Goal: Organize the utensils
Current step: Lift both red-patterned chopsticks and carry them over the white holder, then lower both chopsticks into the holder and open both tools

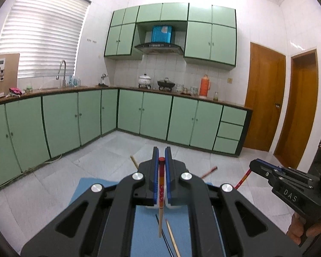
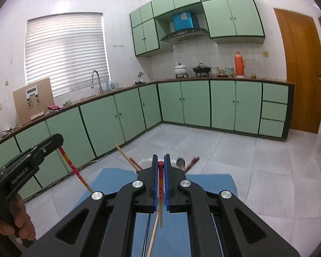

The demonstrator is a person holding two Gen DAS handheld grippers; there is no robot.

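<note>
Both black grippers are closed on red-topped wooden chopsticks. Left gripper [image 1: 161, 150] holds its red-topped wooden chopstick [image 1: 161, 194] with the red end at 12 o'clock. Right gripper [image 2: 161, 157] holds its own chopstick [image 2: 161, 190] the same way, above the blue mat [image 2: 216, 182].

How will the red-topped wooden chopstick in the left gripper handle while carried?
The red-topped wooden chopstick looks stiff, showing no sag. Held near its top by the left gripper, it may pivot. Slim, so probably light.
</note>
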